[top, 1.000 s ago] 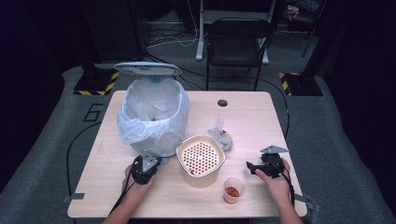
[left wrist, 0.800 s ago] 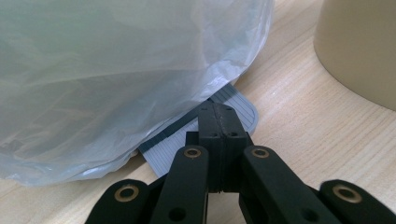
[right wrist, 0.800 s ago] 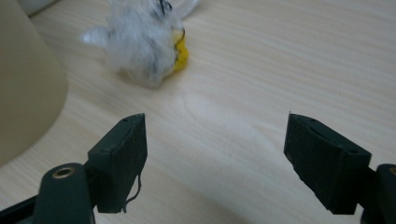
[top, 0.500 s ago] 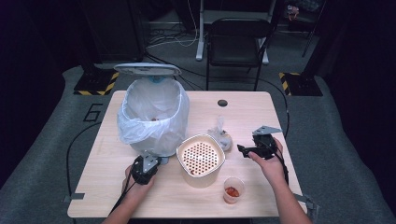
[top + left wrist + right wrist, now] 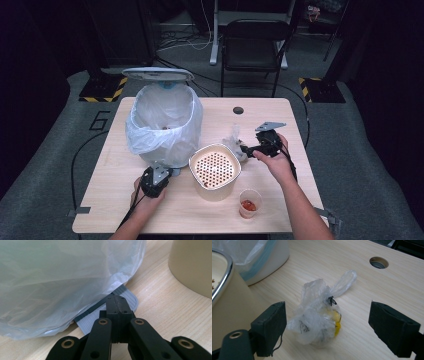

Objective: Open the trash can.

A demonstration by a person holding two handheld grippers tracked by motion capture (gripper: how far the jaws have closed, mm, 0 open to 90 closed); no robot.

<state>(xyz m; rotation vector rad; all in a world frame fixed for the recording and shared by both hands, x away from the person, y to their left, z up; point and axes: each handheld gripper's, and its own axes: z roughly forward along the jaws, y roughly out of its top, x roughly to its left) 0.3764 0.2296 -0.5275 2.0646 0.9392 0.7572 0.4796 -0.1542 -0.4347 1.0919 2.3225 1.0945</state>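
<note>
Two grippers, two jobs: my left gripper (image 5: 117,312), jaws shut flat, presses the grey ribbed pedal (image 5: 125,298) of the lined white bin (image 5: 162,125) (lid up). My right gripper (image 5: 327,325) has swung from beside the cup, jaws just spreading wide, straddling the crumpled clear plastic bag (image 5: 319,317) on the table, untouched — pickup next, I'd guess.

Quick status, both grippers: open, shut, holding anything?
Left gripper: shut on the bin's grey ribbed pedal.
Right gripper: open, just widened, around the small knotted clear plastic bag.
</note>
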